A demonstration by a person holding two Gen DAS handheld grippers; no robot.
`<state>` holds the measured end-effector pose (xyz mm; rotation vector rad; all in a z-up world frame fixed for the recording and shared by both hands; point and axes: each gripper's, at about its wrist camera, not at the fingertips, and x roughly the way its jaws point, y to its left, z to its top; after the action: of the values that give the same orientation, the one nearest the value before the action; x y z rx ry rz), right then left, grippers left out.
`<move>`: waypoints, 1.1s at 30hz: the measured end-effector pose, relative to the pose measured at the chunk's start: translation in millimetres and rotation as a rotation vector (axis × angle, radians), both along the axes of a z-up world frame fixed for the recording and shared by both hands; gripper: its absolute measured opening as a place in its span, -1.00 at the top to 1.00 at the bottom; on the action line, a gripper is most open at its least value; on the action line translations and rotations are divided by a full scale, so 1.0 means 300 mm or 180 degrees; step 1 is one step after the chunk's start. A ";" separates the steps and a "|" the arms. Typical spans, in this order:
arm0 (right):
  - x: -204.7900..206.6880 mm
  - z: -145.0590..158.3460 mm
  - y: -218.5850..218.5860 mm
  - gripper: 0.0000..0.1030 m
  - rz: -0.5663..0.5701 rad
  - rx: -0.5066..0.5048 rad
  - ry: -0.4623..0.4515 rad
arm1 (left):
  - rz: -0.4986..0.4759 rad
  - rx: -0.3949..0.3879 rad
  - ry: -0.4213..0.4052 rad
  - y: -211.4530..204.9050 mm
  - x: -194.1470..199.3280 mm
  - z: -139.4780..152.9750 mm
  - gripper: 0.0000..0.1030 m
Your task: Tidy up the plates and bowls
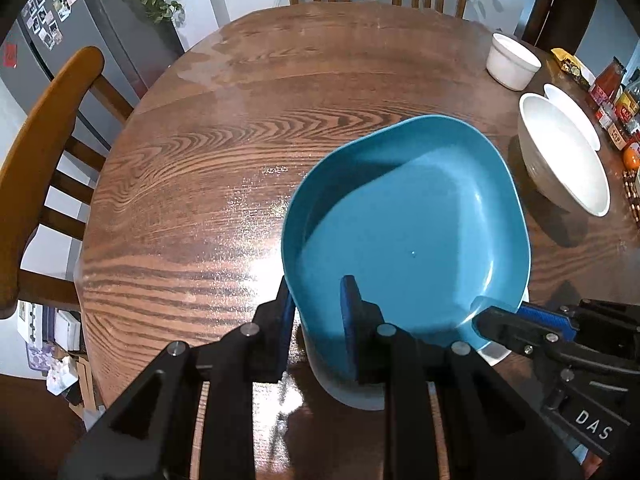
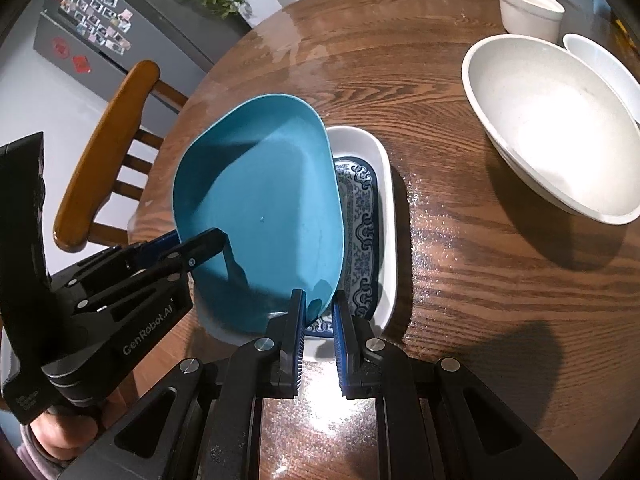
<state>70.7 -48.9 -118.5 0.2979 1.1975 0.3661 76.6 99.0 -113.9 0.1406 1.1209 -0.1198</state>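
A teal blue bowl is tilted over a white rectangular dish with a blue pattern, which lies on the wooden table. My left gripper is shut on the bowl's near rim, one pad outside the wall and one inside. My right gripper is shut on the rim at the bowl's other side, and it also shows at the right of the left wrist view. The left gripper reaches in from the left in the right wrist view. Most of the dish is hidden under the bowl.
A large white bowl stands to the right, with a white plate behind it and a white ramekin farther back. Jars line the table's right edge. Wooden chairs stand around the table.
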 end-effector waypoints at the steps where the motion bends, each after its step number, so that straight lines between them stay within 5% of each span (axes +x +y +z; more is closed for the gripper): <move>1: 0.000 0.001 0.001 0.73 0.0003 -0.0012 -0.0004 | -0.0003 0.0008 -0.0002 -0.001 -0.003 0.000 0.59; 19: -0.003 0.020 -0.004 0.68 -0.0095 -0.0185 -0.0035 | -0.0010 0.0061 -0.0007 -0.001 0.001 -0.001 0.54; 33: -0.026 0.070 -0.060 0.67 -0.0187 -0.0163 -0.0222 | 0.0149 0.0058 -0.0213 0.017 -0.026 0.070 -0.31</move>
<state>62.9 -66.9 -97.6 0.2731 1.1256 0.2921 68.7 104.2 -92.9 0.1337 1.0579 -0.0628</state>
